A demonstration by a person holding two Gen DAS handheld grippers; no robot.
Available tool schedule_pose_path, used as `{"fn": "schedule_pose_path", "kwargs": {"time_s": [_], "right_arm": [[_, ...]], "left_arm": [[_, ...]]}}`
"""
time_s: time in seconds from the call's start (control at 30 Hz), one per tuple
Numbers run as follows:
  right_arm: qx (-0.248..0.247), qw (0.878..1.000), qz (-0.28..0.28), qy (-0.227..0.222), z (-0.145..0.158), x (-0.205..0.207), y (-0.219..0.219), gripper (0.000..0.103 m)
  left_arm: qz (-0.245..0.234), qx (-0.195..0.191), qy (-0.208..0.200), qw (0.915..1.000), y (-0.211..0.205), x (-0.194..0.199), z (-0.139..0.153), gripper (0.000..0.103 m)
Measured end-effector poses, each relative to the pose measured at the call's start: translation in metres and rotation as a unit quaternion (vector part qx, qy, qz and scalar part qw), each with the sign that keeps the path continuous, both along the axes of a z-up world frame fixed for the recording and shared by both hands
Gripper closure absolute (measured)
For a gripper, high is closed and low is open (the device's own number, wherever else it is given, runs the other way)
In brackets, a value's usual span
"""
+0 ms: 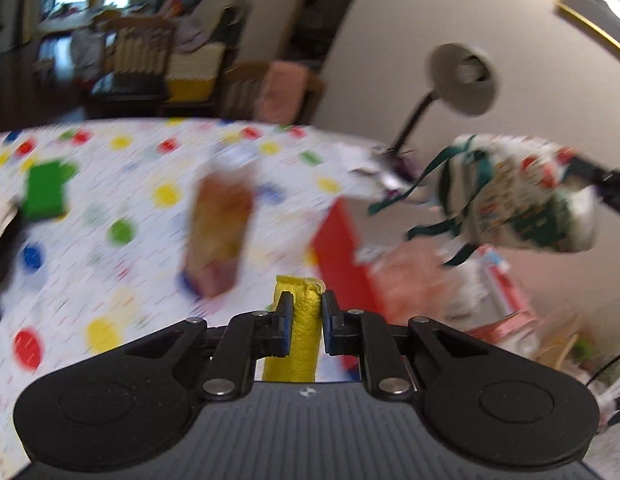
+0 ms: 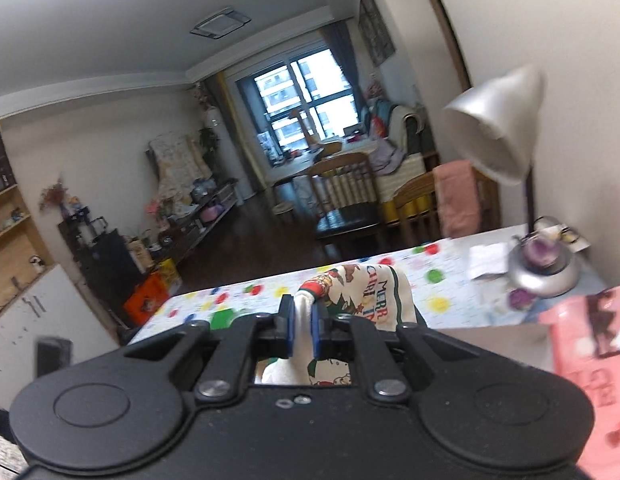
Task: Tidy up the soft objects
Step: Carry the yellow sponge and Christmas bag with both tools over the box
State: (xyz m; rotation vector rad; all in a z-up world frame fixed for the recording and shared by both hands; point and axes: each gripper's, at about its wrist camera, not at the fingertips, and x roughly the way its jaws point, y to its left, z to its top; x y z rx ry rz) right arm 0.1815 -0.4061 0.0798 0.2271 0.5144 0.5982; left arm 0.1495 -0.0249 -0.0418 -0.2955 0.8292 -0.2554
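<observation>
Two soft pieces lifted off the dotted table

The yellow cloth (image 1: 299, 320) hung limp between the left tongs (image 1: 303, 310), pinched near its top edge; the Christmas-print fabric bag (image 2: 358, 296) drooped from the right tongs (image 2: 303, 320), clamped on a fold. Both looked light and floppy, best gripped at a bunched edge above the table (image 1: 109, 280).

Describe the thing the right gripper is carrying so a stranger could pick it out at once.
Start at the table with the polka-dot cloth, then go to its lamp end, where the right gripper is shut on a soft cloth pouch held up in the air. It is white, printed with Christmas pictures and "MERRY CHRISTMAS" lettering, with dark green ribbons trailing from it; the yellow cloth in the left gripper is plain.
</observation>
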Motion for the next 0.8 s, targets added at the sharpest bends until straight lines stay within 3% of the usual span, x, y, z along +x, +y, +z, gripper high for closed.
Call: {"fn": "schedule_pose_path", "kwargs": {"time_s": [0.2, 0.37, 0.57, 0.8], "right_arm": [[-0.048, 0.998, -0.027, -0.02, -0.007, 0.002, -0.034, 0.096], [-0.069, 0.997, -0.043, -0.007, -0.026, 0.011, -0.062, 0.096], [-0.087, 0.996, -0.035, 0.007, -0.053, 0.023, -0.071, 0.096], [-0.11, 0.993, -0.008, 0.038, -0.093, 0.033, -0.066, 0.096]], "left_arm": [[-0.057, -0.009, -0.041, 0.9975, -0.066, 0.03, 0.042, 0.09], [-0.101, 0.002, -0.05, 0.9936, -0.122, 0.061, 0.053, 0.09], [-0.134, 0.028, -0.029, 0.9902, -0.173, 0.094, 0.039, 0.09], [-0.133, 0.055, 0.013, 0.9895, -0.196, 0.121, 0.001, 0.092]]}}
